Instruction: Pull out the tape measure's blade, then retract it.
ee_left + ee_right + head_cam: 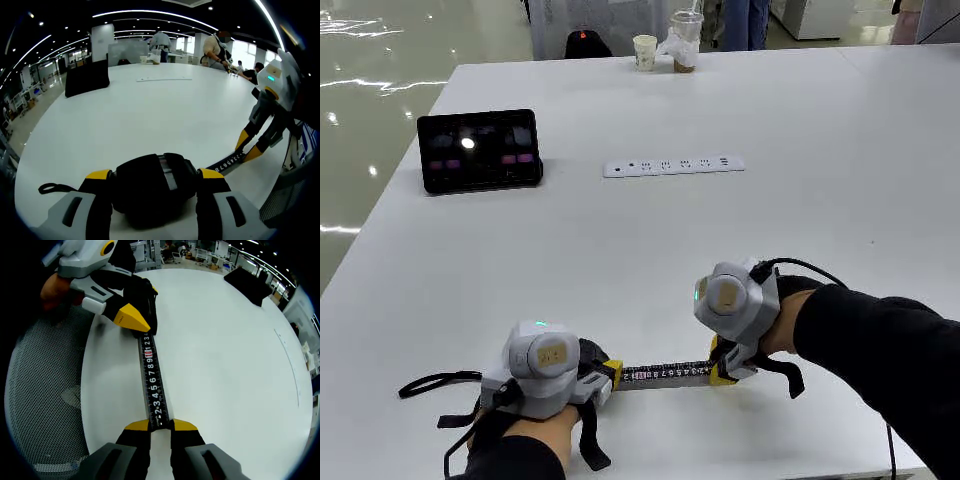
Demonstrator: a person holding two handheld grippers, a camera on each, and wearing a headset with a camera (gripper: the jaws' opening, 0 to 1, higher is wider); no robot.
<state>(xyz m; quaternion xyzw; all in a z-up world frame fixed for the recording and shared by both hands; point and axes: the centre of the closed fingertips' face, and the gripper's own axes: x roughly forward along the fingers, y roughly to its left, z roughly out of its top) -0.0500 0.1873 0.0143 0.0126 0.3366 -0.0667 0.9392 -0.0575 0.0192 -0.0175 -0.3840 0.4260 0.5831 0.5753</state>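
The black tape measure case [150, 187] sits between the yellow-tipped jaws of my left gripper [152, 175], which is shut on it; the case [592, 368] lies near the table's front edge. Its dark numbered blade [665, 373] runs out to the right, a short length showing. My right gripper [160, 425] is shut on the blade's end [157, 412]. In the right gripper view the blade [150, 370] leads back to the case [142, 300] held by the left gripper [127, 315]. The right gripper [250, 145] also appears at the right of the left gripper view.
A black tablet [480, 150] stands at the back left, a white power strip [673, 166] lies mid-table, and paper and plastic cups [668, 48] sit at the far edge. The white table [720, 230] ends just in front of the grippers. People stand in the background.
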